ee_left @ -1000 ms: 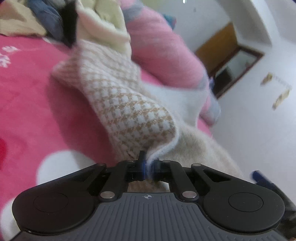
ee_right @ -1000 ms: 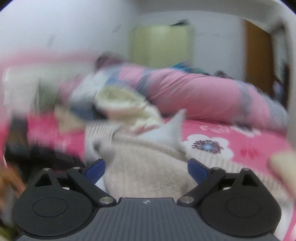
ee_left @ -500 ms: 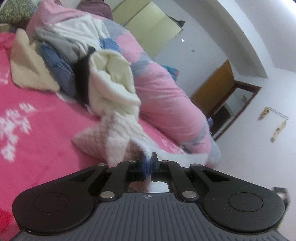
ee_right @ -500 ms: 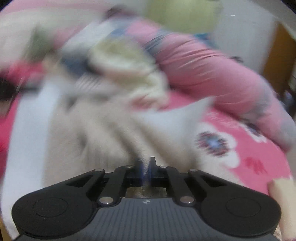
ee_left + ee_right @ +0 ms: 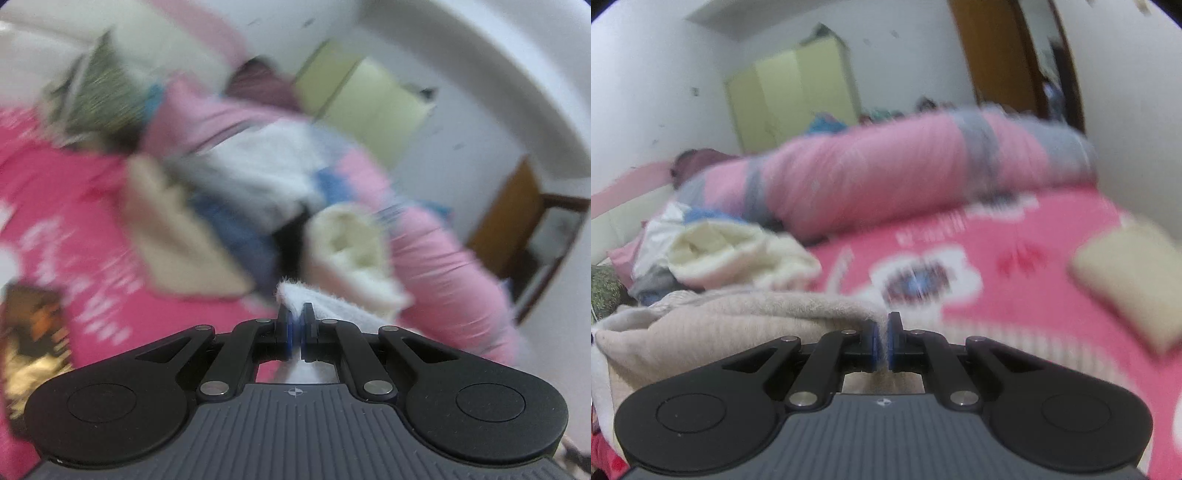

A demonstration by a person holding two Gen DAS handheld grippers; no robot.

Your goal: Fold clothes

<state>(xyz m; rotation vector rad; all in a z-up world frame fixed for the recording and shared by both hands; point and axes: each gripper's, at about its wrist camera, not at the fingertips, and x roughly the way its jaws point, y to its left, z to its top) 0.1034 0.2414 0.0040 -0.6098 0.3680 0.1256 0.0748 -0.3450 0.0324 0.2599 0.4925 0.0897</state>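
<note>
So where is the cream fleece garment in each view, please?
Left wrist view: the cream fleece is right of centre, just above the shut left gripper.
Right wrist view: the fleece is at the left, above the beige sweater that the right gripper holds.
Shared landmark: the yellow-green wardrobe on the back wall.

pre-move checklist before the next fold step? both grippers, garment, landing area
1. Left gripper shut on fluffy white fabric edge: ok.
2. Right gripper shut on fuzzy beige knit garment: ok.
3. Both grips on the same garment: cannot tell.
4. Garment spread flat: not ok, it lies bunched.
5. Bare pink floral bedsheet ahead of the right gripper: ok.
6. Pile of unfolded clothes clear of the held edge: cannot tell, blurred.
</note>
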